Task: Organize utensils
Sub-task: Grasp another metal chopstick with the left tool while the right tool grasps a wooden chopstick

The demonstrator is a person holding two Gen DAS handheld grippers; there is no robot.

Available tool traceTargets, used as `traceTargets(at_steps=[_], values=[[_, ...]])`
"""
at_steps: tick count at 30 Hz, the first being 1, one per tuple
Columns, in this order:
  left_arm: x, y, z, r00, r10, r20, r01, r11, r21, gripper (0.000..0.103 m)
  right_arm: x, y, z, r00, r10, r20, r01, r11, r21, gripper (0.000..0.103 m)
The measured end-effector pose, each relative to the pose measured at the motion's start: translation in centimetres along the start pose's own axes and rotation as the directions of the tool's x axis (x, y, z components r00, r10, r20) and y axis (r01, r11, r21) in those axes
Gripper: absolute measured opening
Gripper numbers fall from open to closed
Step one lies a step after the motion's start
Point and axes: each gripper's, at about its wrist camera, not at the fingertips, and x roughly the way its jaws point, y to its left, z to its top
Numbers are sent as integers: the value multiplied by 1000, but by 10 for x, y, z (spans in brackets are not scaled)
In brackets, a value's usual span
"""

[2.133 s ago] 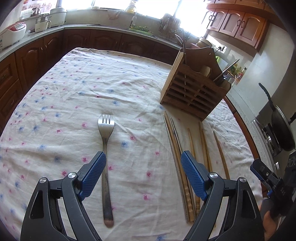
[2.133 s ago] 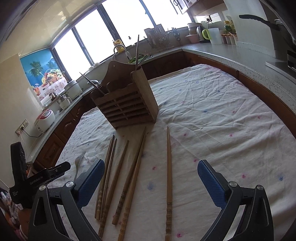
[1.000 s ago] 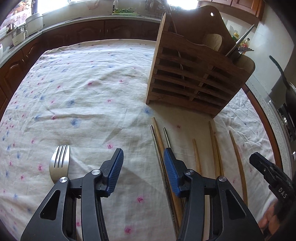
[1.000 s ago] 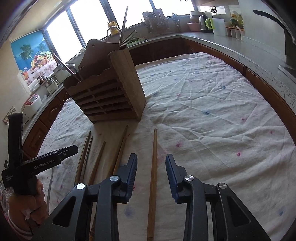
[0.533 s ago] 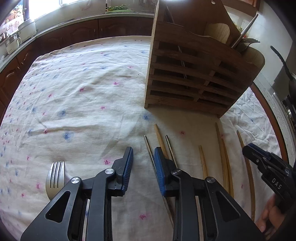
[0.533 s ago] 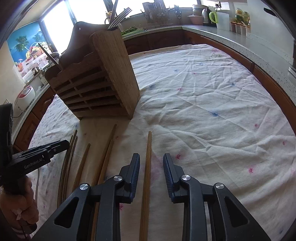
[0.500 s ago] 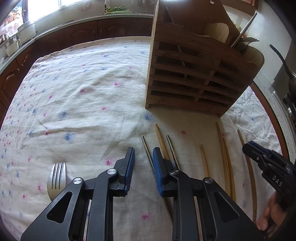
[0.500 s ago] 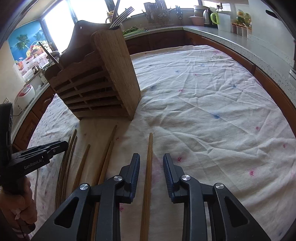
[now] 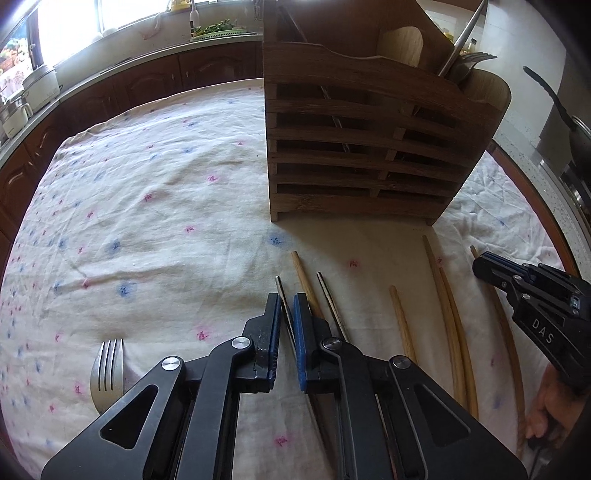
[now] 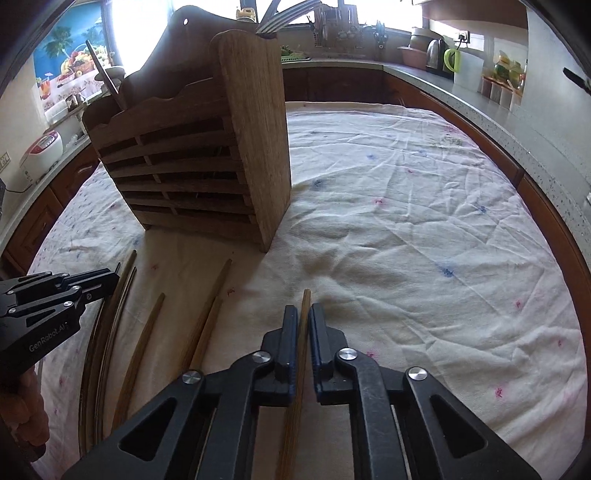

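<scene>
Several forks (image 10: pixel 280 20) stand in the wooden holder (image 10: pixel 207 162) (slatted front).

I see a cream tablecloth (image 9: pixel 155 206) dotted with small pink and blue flower marks. Brown slatted wooden utensil holder (image 9: pixel 369 147), darker at the back panel. Chopsticks: light tan wooden chopstick (image 10: pixel 301 339), darker brown ones (image 10: pixel 107 332) (leftmost pair), one silver metal chopstick (image 9: pixel 282 299). Silver fork (image 9: pixel 107 365). Left gripper (image 9: pixel 287 306) black with blue pads; right gripper (image 10: pixel 303 321) likewise. Dark reddish-brown cabinets (image 9: pixel 147 81).

tongs (image 9: pixel 287 314): black frames | blue pads | silver screws | white "DAS", "GenRobot.AI" lettering
</scene>
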Motion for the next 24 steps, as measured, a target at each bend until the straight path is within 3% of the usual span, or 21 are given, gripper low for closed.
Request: traceTargets(at_steps=[7, 15, 24], values=[[-26, 19, -12, 995, -99, 17, 100, 992, -78, 4, -39, -8, 4, 991, 114, 67, -119, 989, 85, 5], [-102, 31, -14, 977, -145, 153, 160, 983, -93, 4, -105, 0, 16, 965, 174, 196, -192, 978, 76, 5], [-172, 45, -19, 944, -180, 278, 214, 972, -98, 4, -173, 4, 22, 923, 190, 334, -218, 975, 48, 5]])
